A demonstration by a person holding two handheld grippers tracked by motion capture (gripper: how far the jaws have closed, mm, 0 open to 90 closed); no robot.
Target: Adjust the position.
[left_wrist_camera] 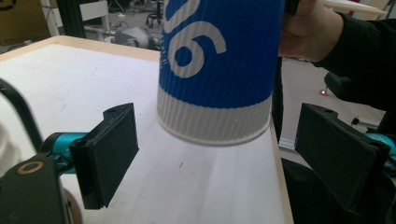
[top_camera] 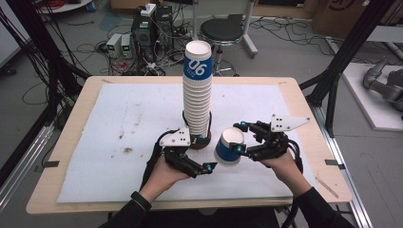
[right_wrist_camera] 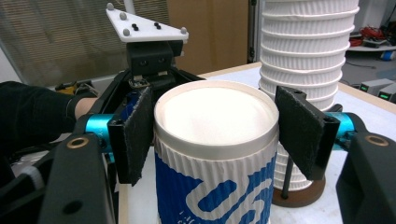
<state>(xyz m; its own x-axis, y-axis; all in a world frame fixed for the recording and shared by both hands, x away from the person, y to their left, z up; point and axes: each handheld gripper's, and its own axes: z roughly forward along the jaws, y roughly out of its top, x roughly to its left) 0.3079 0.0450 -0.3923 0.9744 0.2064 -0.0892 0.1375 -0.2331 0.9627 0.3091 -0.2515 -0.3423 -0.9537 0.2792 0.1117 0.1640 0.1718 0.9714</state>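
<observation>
Both tools work near the tabletop (top_camera: 119,118) edge: the right tool (top_camera: 244,138) clamps a blue-and-white cup (top_camera: 229,147) beside the tall cup stack (top_camera: 197,95), while the left tool (top_camera: 205,167), jaws wide, empty, approaches its base. Next, likely a handover grasp or restacking.

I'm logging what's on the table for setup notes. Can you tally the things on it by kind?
Single blue-and-white paper cup, held in the right gripper: 1
Tall stack of nested cups: 1
Round stand under the stack: 1
White mat: 1
Total: 4
</observation>
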